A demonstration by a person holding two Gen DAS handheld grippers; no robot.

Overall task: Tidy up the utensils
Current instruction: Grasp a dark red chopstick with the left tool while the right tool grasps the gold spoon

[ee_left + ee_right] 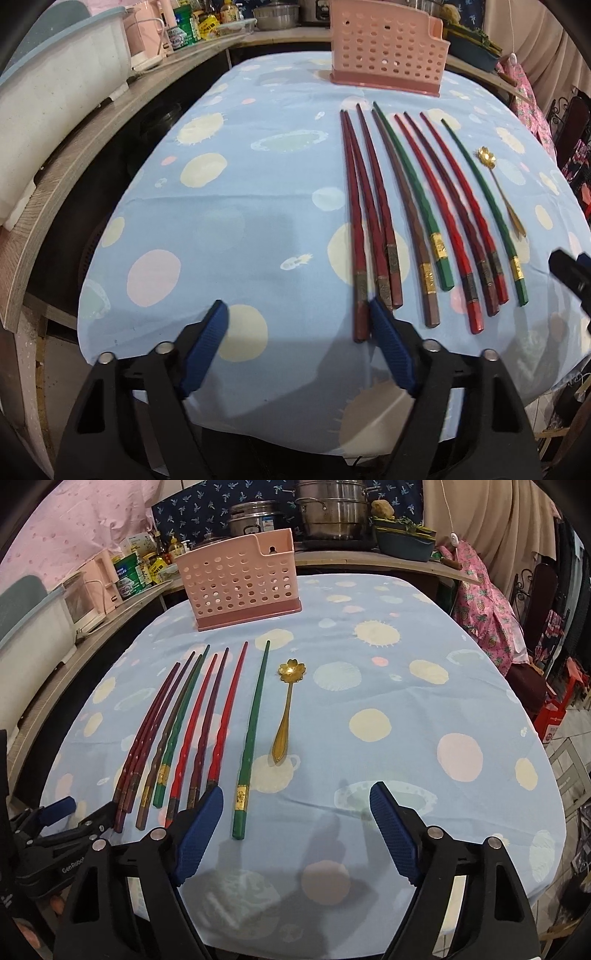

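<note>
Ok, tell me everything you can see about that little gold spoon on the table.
The spoon looks like gold-coloured metal, with a flower-shaped bowl of rounded petals and a slim handle that widens toward its end. It lies flat on the blue spotted tablecloth, bowl toward the pink basket, handle toward the camera. It sits just right of the outermost green chopstick, apart from it. No fingers touch it.

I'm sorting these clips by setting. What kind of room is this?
Most likely a home kitchen or dining corner: stacked steel pots and condiment bottles on a counter behind a cloth-covered table.
</note>
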